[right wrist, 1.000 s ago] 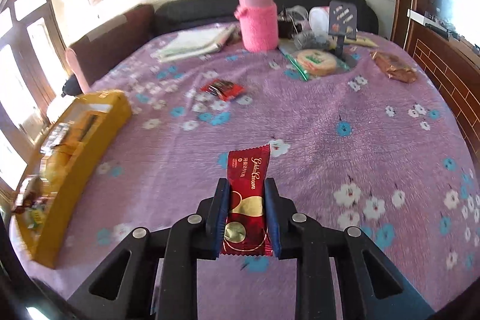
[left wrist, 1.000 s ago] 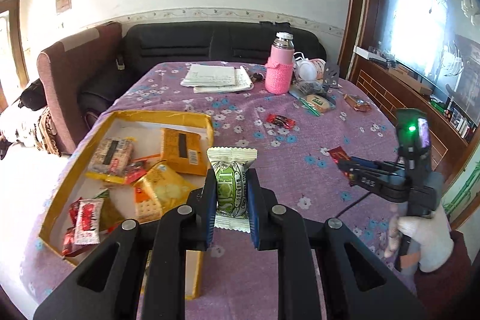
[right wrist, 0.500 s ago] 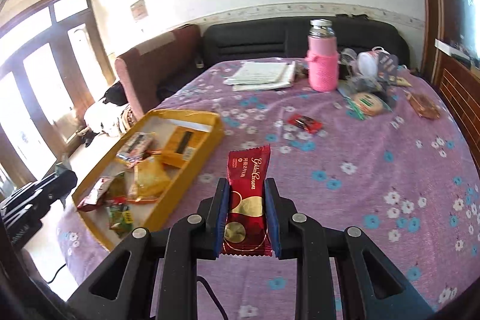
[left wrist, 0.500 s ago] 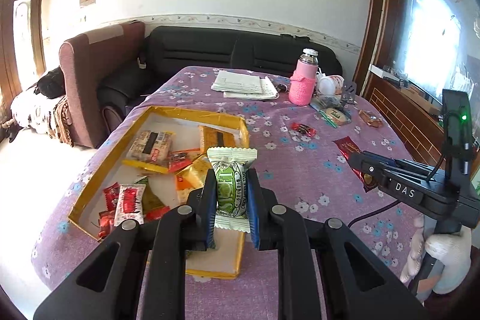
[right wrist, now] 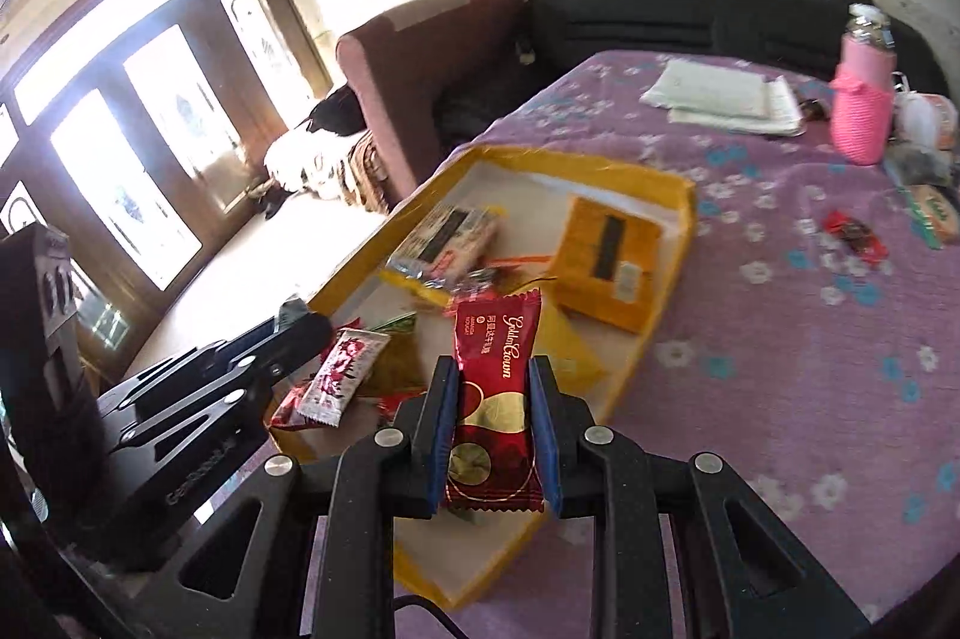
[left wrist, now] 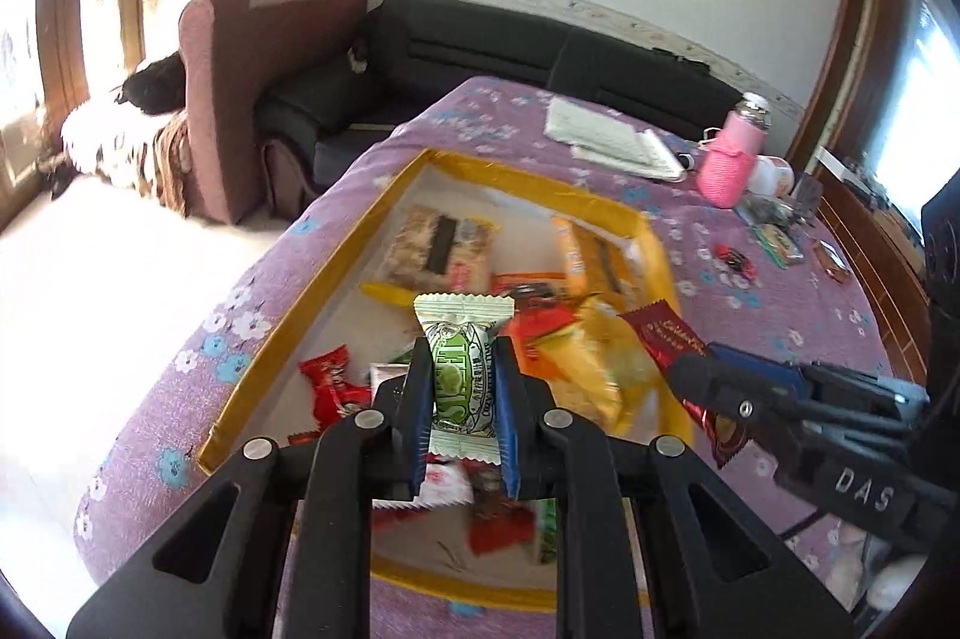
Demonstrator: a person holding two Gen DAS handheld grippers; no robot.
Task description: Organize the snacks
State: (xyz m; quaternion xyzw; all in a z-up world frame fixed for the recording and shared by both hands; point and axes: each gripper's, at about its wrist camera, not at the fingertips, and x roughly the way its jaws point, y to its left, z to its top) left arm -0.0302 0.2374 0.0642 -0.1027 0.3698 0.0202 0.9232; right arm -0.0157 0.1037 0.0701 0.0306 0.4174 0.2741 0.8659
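We see our left gripper [left wrist: 462, 402] clamped on a green snack [left wrist: 463, 363] over the yellow tray [left wrist: 336, 279] – red packets [left wrist: 330, 387] at 9 o'clock below it, an orange pack [left wrist: 585, 369] at 3. Our right gripper [right wrist: 493, 438] pinches a red snack [right wrist: 495, 399] above the tray's near corner, the other tool close at 9 o'clock. The tray's far half lies bare. Right of it stretches open purple cloth [right wrist: 810, 369] – one red candy [right wrist: 855, 234], papers [right wrist: 720, 99] and a pink bottle [right wrist: 861, 111] at 1 o'clock.
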